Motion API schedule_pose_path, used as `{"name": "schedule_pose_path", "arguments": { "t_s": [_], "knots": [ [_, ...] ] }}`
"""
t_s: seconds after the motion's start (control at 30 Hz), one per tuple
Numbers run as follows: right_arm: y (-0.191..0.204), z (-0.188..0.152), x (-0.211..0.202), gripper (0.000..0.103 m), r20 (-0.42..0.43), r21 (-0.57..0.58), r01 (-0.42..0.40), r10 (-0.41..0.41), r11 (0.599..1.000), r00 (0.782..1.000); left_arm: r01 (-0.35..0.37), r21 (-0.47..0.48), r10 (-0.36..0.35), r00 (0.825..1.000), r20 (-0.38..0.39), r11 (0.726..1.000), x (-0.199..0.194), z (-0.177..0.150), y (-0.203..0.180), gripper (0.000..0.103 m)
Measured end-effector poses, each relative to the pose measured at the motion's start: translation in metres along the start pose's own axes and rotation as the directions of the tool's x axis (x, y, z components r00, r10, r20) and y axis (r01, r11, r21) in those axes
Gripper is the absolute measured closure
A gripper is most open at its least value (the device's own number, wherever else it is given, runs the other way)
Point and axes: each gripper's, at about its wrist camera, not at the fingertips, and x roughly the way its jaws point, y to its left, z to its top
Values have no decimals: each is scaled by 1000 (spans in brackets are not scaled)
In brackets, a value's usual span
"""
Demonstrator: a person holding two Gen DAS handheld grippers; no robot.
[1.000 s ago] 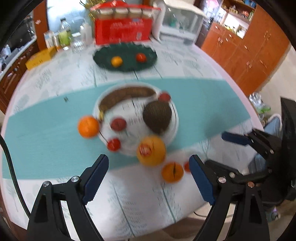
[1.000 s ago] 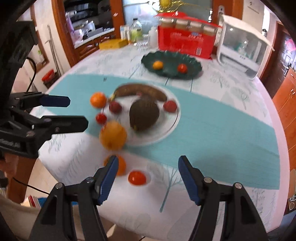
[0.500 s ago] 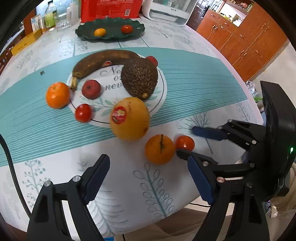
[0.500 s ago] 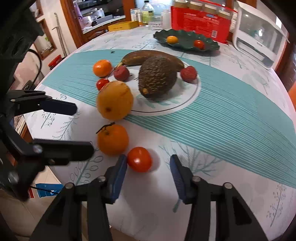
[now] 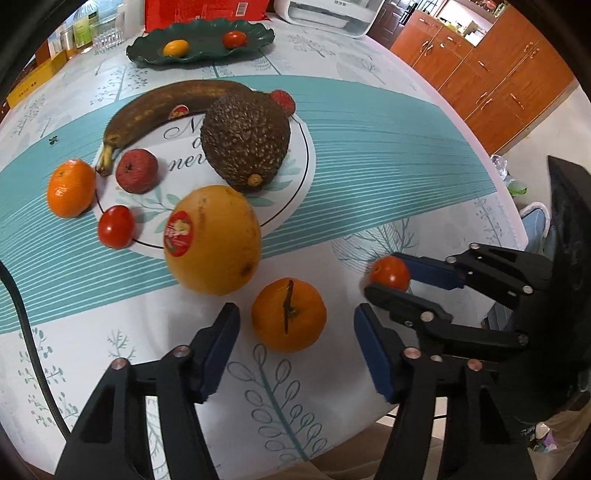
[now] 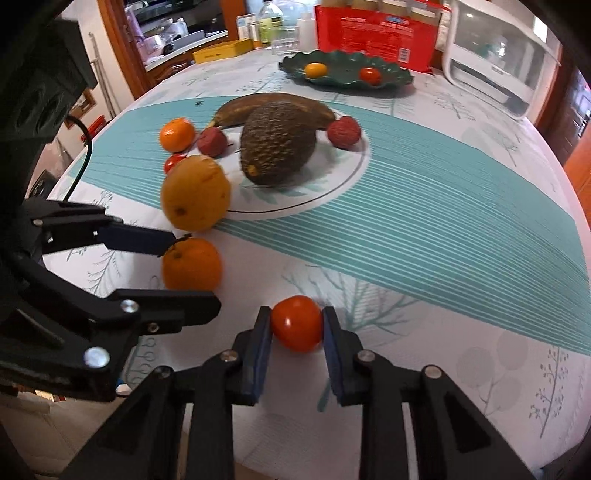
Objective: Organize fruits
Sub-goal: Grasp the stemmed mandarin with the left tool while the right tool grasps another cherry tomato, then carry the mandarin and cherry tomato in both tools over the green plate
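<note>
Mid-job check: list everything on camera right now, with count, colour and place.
tomato: 1, red, near table edge, clamped in right tool
mandarin: 1, orange, between the left tool's pads
grapefruit: 1, yellow-orange, stickered, on white plate's near rim
avocado: 1, dark brown, on white plate
banana: 1, browned, white plate's far side
lychees: 2, red, on white plate
white plate: 1, on teal runner
green plate: 1, far side, holds one orange and one red fruit
red box: 1, behind green plate
left tool: black, blue pads, just been closing, not yet pressing the mandarin
right tool: black, blue pads, shut on tomato
</note>
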Motion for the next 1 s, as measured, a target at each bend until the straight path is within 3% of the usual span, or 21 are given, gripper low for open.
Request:
{"name": "schedule_pose_path", "arguments": {
  "t_s": [0.27, 0.6, 0.77, 1.0],
  "knots": [
    [-5, -2, -3, 76, 7, 21, 11, -11, 1000, 1000, -36, 10, 36, 999, 8, 999, 9, 3, -7, 64],
    [-8, 4, -10, 77, 28, 33, 9, -10, 999, 1000, -28, 55, 26, 999, 35, 998, -5, 3, -13, 66],
    [-12, 15, -20, 77, 51, 51, 10, -13, 999, 999, -29, 91, 21, 996, 91, 995, -31, 8, -17, 66],
    [-15, 44, -38, 77, 92, 65, 10, -16, 998, 996, -25, 58, 14, 983, 182, 998, -79, 31, -8, 66]
  ]
}}
